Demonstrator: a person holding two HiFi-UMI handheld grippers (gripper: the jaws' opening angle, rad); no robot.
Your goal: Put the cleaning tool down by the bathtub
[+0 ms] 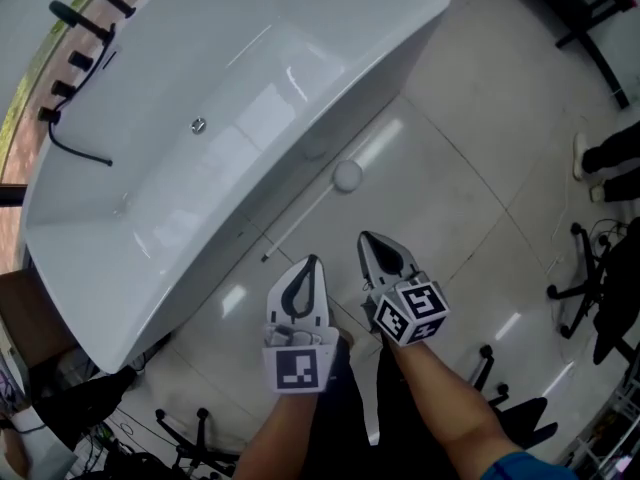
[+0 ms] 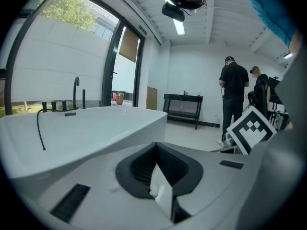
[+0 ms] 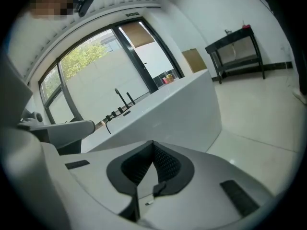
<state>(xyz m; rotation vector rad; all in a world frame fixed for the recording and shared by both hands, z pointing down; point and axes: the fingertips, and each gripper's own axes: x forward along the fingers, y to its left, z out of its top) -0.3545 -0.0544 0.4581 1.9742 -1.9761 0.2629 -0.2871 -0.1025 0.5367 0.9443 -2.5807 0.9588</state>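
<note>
The cleaning tool, a thin white stick (image 1: 300,218) with a round white head (image 1: 347,175), lies on the tiled floor against the white bathtub's (image 1: 240,98) outer wall. Neither gripper touches it. My left gripper (image 1: 313,261) hovers just this side of the stick's near end, jaws closed tip to tip with nothing between them. My right gripper (image 1: 366,237) hangs beside it, a little below the round head, also shut and empty. The left gripper (image 2: 156,145) in its own view points past the tub's rim (image 2: 86,123). In the right gripper view, my right gripper (image 3: 153,143) faces the tub's side (image 3: 177,114).
A black faucet and hose (image 1: 75,48) sit on the tub's far rim. Office chair bases (image 1: 590,288) and a person's shoe (image 1: 582,156) are on the right. Two people (image 2: 235,99) stand by a black table (image 2: 182,107). More chair legs (image 1: 190,433) lie near my feet.
</note>
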